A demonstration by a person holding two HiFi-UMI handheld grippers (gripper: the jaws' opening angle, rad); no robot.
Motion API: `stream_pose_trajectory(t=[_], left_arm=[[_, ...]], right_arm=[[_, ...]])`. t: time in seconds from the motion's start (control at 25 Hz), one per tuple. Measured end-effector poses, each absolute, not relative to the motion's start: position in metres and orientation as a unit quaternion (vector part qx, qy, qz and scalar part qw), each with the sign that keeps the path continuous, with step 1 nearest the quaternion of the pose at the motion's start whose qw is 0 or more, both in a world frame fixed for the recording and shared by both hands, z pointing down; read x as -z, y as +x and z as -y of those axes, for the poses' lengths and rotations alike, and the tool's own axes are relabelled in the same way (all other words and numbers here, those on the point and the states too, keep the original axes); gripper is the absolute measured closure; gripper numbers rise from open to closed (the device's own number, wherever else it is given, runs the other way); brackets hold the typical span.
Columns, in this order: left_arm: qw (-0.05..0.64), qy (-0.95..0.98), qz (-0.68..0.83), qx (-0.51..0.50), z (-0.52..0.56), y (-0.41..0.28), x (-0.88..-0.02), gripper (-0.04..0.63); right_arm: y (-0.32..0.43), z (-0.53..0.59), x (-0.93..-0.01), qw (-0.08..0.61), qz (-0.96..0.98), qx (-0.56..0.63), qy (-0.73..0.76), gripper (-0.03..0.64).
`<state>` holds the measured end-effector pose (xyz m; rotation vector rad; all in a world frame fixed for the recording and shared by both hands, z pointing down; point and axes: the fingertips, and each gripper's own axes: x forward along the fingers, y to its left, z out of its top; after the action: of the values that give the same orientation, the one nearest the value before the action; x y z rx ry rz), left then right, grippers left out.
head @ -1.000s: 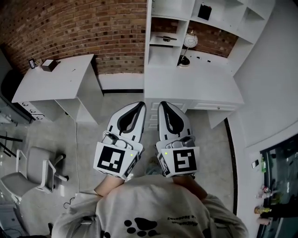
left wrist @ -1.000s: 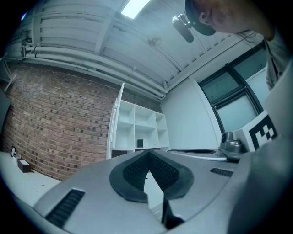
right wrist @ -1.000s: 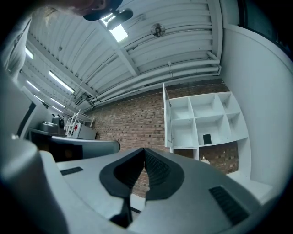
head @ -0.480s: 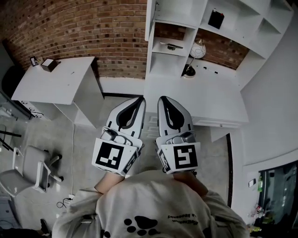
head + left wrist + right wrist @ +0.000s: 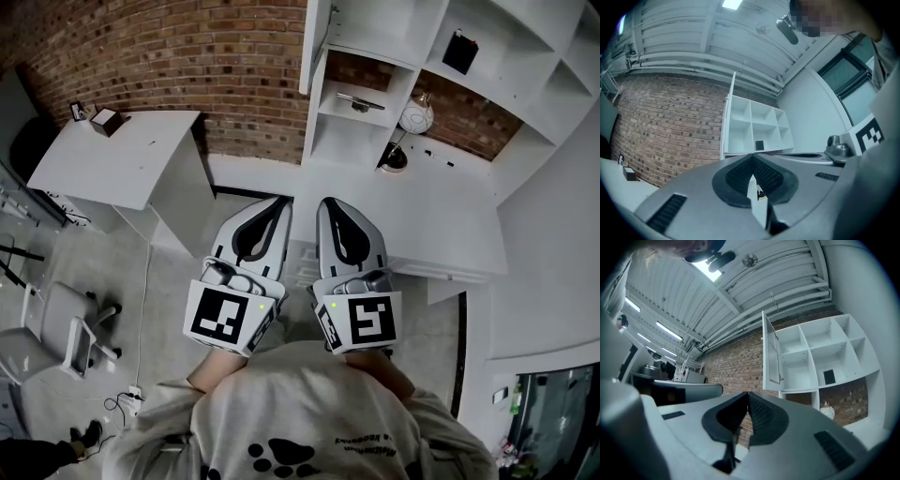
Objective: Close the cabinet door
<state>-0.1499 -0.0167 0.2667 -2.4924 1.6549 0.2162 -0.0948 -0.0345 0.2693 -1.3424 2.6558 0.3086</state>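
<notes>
Currently the cabinet door (image 5: 771, 352) stands open, untouched; left gripper (image 5: 279, 208) and right gripper (image 5: 328, 204) are both closed, empty, short of it.

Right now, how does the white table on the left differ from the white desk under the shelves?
The table stands alone against the brick wall; the desk sits under the shelf unit, whose cabinet door stands open. The table carries a small box at its far corner; the desk has a round white globe at its back. Both are white with mostly bare tops.
</notes>
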Motion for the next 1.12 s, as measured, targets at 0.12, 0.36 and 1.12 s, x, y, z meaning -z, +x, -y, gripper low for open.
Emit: stream_pose_trajectory(t=[0.12, 0.36, 1.12], left_arm=[[0.065, -0.832, -0.546, -0.074, 0.037, -0.154, -0.272, 0.588], [0.067, -0.84, -0.532, -0.082, 0.092, -0.16, -0.258, 0.588], [0.074, -0.867, -0.487, -0.075, 0.185, -0.185, -0.265, 0.588]], right_arm=[[-0.101, 0.053, -0.278, 0.067, -0.886, -0.098, -0.448, 0.597], [-0.109, 0.104, -0.263, 0.067, -0.879, -0.109, -0.459, 0.597], [-0.133, 0.193, -0.266, 0.073, -0.852, -0.118, -0.504, 0.597]])
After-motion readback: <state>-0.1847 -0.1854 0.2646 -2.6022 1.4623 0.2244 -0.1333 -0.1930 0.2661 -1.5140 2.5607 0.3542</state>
